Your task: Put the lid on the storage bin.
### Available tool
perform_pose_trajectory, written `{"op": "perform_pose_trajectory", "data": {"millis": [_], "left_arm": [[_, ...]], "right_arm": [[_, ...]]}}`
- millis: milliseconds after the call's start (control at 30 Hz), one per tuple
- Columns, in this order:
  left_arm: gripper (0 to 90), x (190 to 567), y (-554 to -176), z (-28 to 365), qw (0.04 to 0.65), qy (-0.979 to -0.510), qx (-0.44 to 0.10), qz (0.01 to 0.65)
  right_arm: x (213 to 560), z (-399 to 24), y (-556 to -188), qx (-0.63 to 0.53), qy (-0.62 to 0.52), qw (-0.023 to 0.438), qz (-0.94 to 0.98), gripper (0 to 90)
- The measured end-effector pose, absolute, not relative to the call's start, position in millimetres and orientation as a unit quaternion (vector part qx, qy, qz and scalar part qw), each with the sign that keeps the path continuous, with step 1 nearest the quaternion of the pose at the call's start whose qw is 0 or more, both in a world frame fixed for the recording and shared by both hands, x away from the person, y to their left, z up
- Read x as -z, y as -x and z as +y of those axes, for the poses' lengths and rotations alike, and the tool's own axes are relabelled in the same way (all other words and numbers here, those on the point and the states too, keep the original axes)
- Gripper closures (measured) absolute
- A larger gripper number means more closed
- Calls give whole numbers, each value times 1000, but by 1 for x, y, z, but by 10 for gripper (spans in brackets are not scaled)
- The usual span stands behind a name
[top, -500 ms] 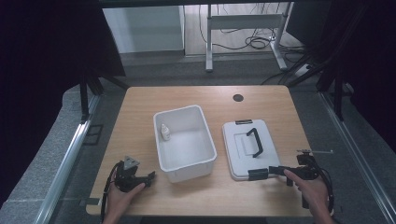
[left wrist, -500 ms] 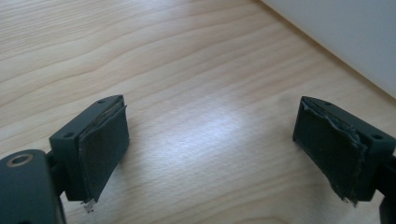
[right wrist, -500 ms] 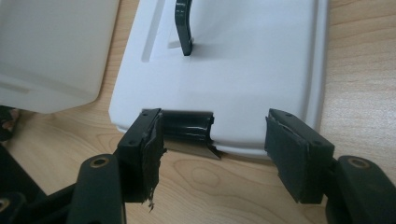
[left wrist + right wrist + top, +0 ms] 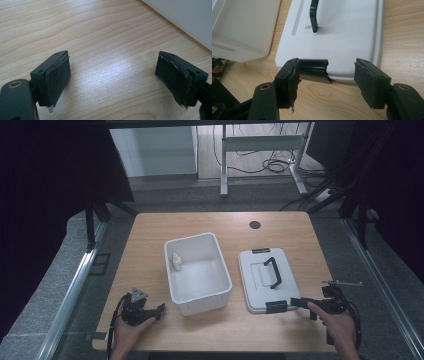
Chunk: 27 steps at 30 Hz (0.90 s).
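Overhead, bottle (image 4: pixel 176 261) in bin (image 4: pixel 220 292) | right gripper (image 4: pixel 327 82) view: lid clasp (image 4: pixel 313 67)

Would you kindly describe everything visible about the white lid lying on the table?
The white lid looks like smooth plastic, rectangular with rounded corners. It lies flat on the wooden table, right of the open white bin and apart from it. A black handle arches over its recessed middle, and a black latch sits at each short edge: the far latch and the near latch. The right gripper is open, its jaws flanking the near latch.
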<state>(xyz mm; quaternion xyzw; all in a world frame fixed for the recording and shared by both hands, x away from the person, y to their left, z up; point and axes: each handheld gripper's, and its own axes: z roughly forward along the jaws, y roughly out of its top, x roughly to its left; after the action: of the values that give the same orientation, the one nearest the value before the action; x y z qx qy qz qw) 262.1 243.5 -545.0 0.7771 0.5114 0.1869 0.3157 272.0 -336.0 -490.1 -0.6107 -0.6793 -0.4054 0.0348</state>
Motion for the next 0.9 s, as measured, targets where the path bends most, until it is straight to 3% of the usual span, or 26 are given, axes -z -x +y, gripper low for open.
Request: {"op": "perform_pose_trajectory", "data": {"millis": [900], "left_arm": [[128,545,-261,244,316,-777,-187,511]], "right_arm": [[476,-352,-271,404,621,24,-671,374]]}}
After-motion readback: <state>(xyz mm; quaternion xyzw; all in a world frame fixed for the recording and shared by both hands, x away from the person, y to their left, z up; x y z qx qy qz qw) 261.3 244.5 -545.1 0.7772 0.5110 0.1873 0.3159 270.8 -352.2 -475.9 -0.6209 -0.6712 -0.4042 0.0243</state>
